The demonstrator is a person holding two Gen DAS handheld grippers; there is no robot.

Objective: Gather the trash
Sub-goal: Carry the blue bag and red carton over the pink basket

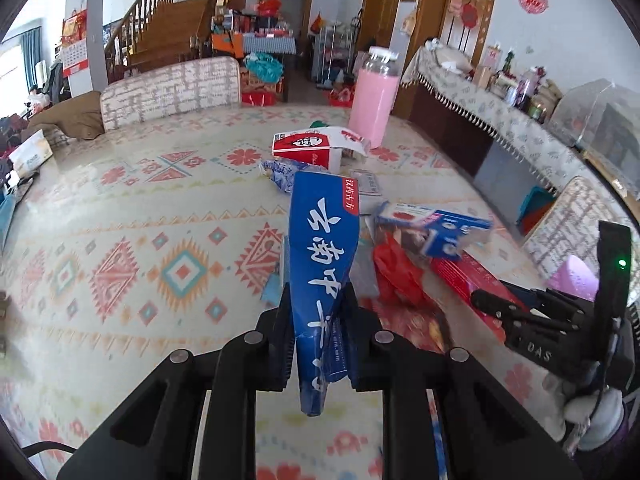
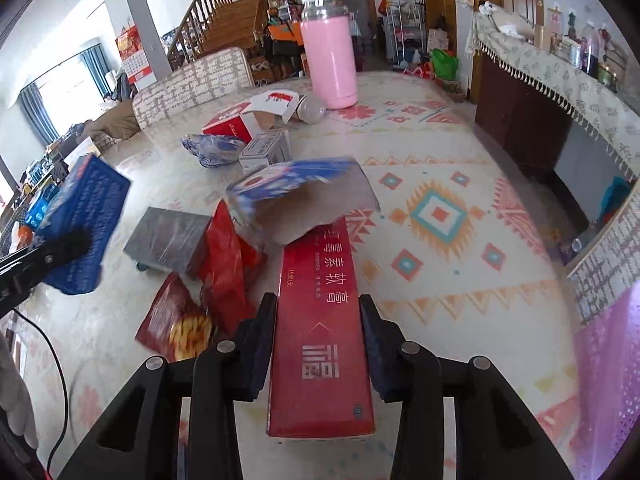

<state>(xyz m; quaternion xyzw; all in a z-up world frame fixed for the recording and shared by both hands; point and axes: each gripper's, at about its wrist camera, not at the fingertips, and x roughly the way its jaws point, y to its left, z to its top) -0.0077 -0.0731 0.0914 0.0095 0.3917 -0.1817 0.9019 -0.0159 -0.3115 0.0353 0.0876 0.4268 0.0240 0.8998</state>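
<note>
The red box (image 2: 320, 344) lies lengthwise between the jaws of the right gripper (image 2: 318, 338), its long axis running away toward the bench's middle; the pads look barely touching it, so a firm grip is uncertain. The left gripper (image 1: 316, 320) is clenched on the crushed blue box (image 1: 324, 256), raised off the bench (image 1: 132, 208).

Bright daylight from windows (image 2: 60, 92) at upper left, fisheye bending and black corners, motion blur on blue-white box (image 2: 296, 188).

left gripper (image 1: 316, 300): fingers clamped, pitched downward | right gripper (image 2: 318, 316): fingers partly closed, pitched downward
</note>
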